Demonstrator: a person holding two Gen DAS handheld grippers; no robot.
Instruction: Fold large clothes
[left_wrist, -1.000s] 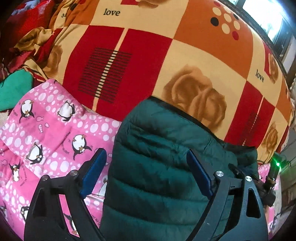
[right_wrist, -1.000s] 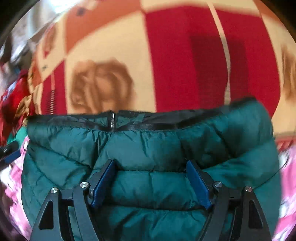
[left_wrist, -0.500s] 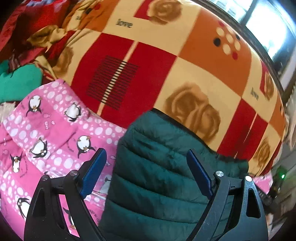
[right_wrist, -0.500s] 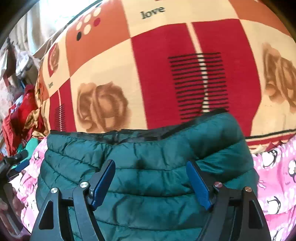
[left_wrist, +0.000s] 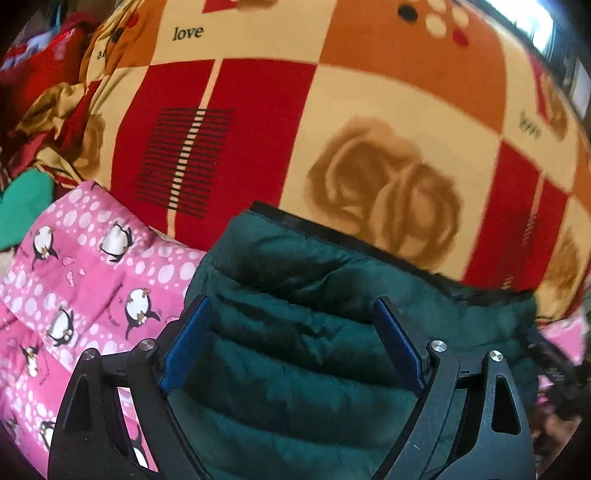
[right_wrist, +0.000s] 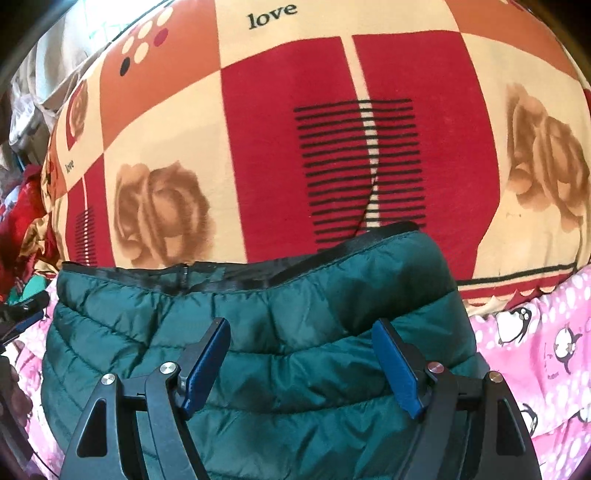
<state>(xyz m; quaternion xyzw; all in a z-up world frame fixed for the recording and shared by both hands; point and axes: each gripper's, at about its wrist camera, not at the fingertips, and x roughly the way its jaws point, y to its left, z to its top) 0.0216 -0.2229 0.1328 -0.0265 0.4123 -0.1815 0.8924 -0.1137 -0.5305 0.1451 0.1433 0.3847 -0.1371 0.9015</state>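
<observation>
Green puffer jacket (right_wrist: 258, 332) lying folded on the pink penguin quilt (left_wrist: 92, 277), its black-trimmed edge against the red rose blanket (right_wrist: 295, 129).
Left gripper (left_wrist: 291, 350) and right gripper (right_wrist: 301, 365) both hover spread wide above the jacket, its quilted fabric showing between each pair of blue pads, nothing clamped.

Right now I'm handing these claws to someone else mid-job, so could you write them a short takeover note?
Left claw: open, holding nothing, over the jacket near its left edge.
Right claw: open, holding nothing, over the jacket's middle.
Jacket: green puffer, lying on the pink penguin quilt, its black-trimmed edge against the red and orange blanket.
Done: it already lies as a compact bundle; how many folds it has I cannot tell.
Left: check the fold, then probably grip an edge and finish or tidy it.
</observation>
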